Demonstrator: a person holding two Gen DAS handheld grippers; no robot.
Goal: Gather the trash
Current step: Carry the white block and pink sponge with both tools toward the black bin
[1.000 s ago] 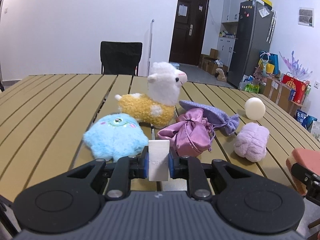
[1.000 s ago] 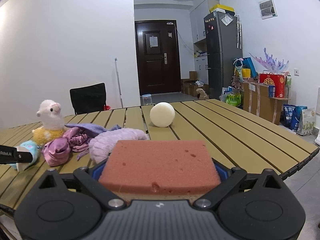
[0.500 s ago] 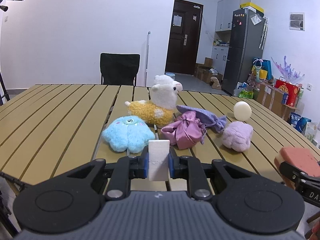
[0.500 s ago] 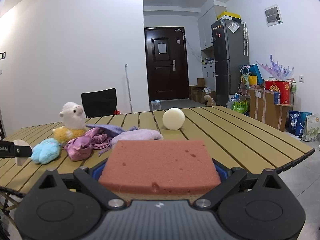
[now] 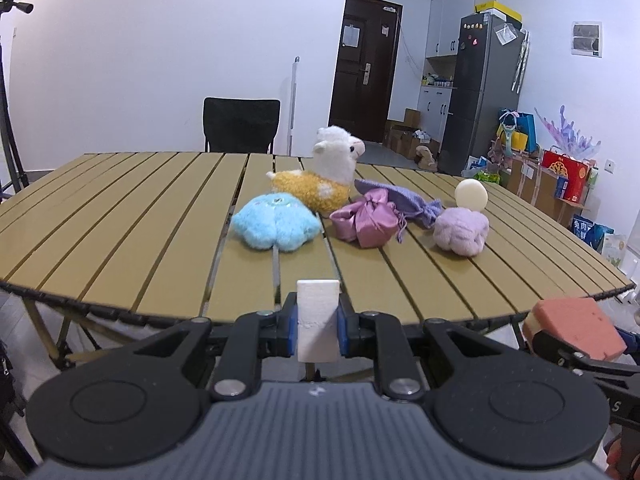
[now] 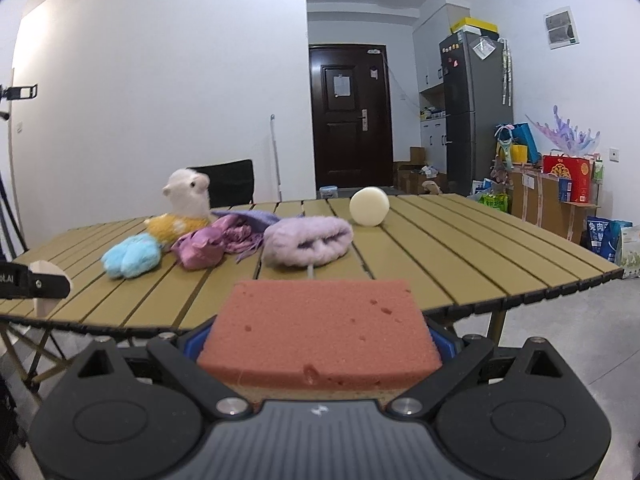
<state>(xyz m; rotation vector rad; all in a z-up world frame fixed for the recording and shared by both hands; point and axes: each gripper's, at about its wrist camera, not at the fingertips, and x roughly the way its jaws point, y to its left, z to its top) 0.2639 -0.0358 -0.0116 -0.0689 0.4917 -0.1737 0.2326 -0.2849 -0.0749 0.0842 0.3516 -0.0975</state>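
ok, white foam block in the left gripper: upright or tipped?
Upright. The white rectangular foam block stands on end in the left gripper, its blue-padded jaws clamped on both sides and its flat top edge level above them.

White foam block [image 5: 318, 320] between blue pads [image 5: 291, 330]; salmon-pink sponge [image 6: 319, 328], tan underside. Olive-tan slatted table [image 5: 120, 216]. Sky-blue plush [image 5: 275, 227]; white-headed, mustard-yellow alpaca [image 5: 320, 184] with white spots; shiny pink satin pouch [image 5: 366, 222]; lavender knit pouch [image 5: 404, 196]; pale lilac fluffy bundle [image 5: 462, 230]; cream ball [image 5: 471, 195]. Black chair [image 5: 240, 124], dark brown door [image 5: 360, 68].
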